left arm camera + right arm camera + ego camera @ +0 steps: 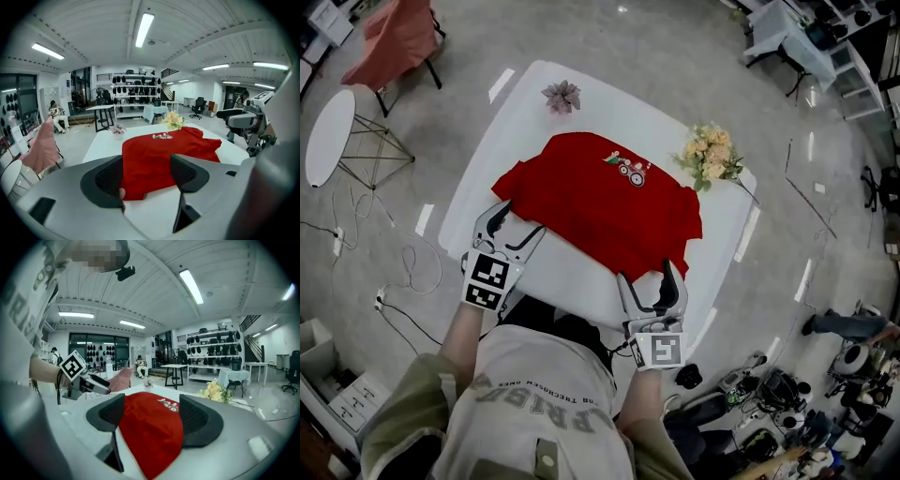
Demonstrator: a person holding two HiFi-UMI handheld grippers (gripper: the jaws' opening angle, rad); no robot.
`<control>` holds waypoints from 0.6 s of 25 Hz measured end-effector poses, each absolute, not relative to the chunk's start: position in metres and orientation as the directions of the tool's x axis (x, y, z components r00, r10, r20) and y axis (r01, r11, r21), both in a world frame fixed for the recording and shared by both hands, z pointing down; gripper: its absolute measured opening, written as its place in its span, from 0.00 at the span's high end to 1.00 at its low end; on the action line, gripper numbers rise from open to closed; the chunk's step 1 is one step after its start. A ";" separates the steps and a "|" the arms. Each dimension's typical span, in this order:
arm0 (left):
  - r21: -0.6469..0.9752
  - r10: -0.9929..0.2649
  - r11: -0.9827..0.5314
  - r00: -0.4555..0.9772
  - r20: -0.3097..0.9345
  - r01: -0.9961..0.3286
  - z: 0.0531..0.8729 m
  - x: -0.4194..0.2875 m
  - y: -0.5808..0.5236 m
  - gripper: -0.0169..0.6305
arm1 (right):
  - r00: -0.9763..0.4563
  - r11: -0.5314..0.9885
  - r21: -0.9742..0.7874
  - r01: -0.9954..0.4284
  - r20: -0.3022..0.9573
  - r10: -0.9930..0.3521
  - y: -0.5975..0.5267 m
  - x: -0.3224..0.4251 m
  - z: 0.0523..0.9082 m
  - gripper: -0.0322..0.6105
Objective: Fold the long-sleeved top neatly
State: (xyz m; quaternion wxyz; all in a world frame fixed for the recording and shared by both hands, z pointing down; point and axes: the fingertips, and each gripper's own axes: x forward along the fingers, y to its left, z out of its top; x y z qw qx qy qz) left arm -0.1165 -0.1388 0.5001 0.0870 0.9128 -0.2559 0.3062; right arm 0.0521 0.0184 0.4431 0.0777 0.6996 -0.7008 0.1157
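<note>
The red top lay spread across the middle of the white counter - the left gripper near its lower-left edge, the right gripper at its lower-right corner - both with jaws apart, clamping nothing.

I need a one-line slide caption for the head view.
The left gripper and right gripper, open, at the near edge of a red top on a table.

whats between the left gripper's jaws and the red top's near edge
Just bare white table separates the open left gripper from the red top, seen in the left gripper view.
</note>
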 end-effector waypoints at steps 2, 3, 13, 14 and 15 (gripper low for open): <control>0.015 -0.381 -0.859 0.659 0.649 -0.511 0.525 -0.116 -0.148 0.49 | 0.002 -0.021 -0.055 -0.998 0.324 -0.946 0.018 0.056 0.466 0.40; 0.020 -0.364 -0.862 0.647 0.670 -0.507 0.537 -0.115 -0.151 0.49 | 0.008 -0.029 -0.054 -0.998 0.354 -0.935 0.019 0.057 0.478 0.40; 0.044 -0.264 -0.872 0.545 0.796 -0.487 0.608 -0.109 -0.155 0.49 | -0.055 0.024 -0.060 -0.998 0.590 -0.805 0.039 0.057 0.572 0.40; 0.036 -0.267 -0.872 0.534 0.802 -0.489 0.609 -0.109 -0.156 0.49 | -0.070 0.040 -0.063 -0.997 0.608 -0.791 0.042 0.056 0.579 0.40; 0.026 -0.270 -0.871 0.523 0.808 -0.490 0.610 -0.110 -0.157 0.50 | -0.085 0.057 -0.064 -0.996 0.626 -0.776 0.045 0.054 0.586 0.40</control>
